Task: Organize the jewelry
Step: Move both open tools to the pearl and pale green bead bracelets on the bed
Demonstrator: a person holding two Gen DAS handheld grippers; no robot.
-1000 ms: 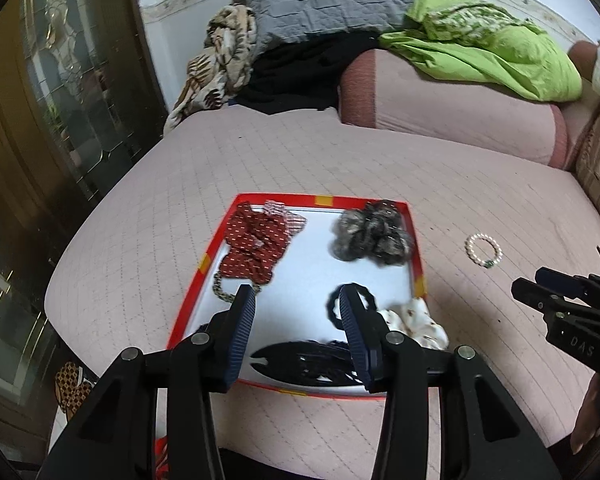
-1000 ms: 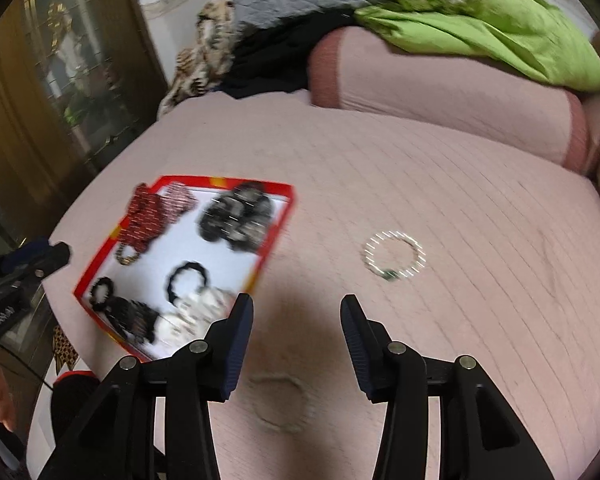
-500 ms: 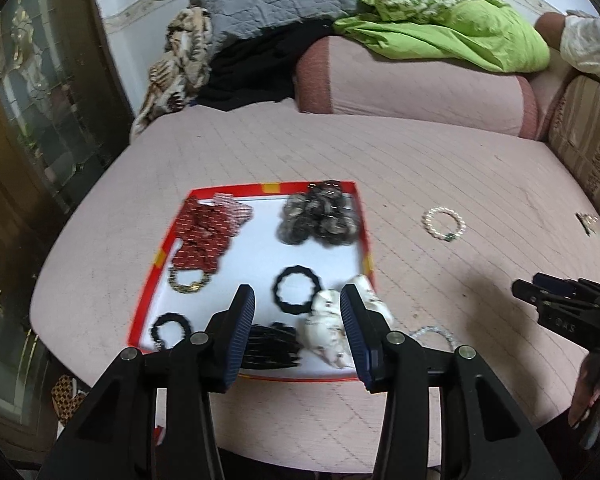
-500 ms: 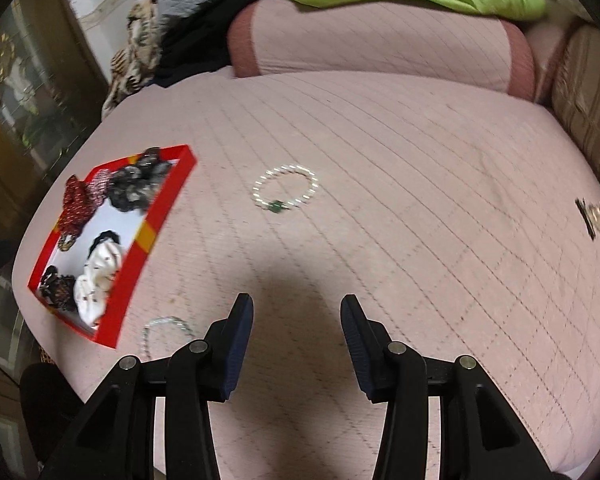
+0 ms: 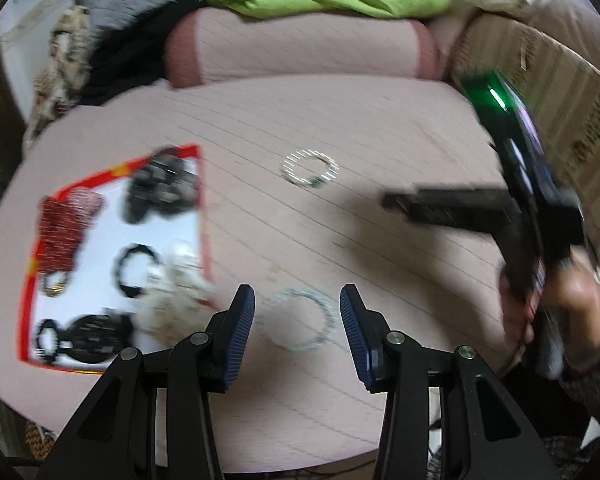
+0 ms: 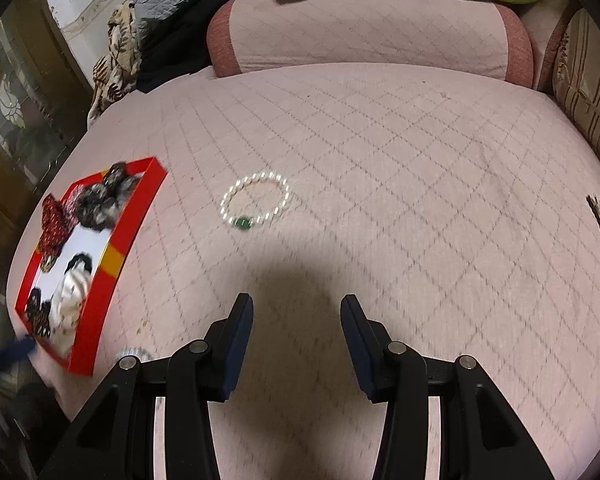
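Two black hand-held grippers with dark blue pads

The left gripper [image 5: 297,320] and the right gripper [image 6: 297,322] look the same — black angular arms, round silver screws, ribbed blue fingers [image 5: 240,332]. A green light glows on the right one, held by a hand [image 5: 556,316] — patterned sleeve behind.

The bed cover [image 6: 380,152] ahead of both grippers is matt pink cloth, quilted in diamonds. The pearl bracelet [image 6: 256,200] ahead of the right gripper [image 6: 297,320] has glossy round beads. The tray [image 6: 112,264] to its left looks like smooth red cardboard with a white floor. The left gripper [image 5: 297,322] has black matt plastic arms, ribbed dark blue pads [image 5: 240,332] and shiny metal screws.
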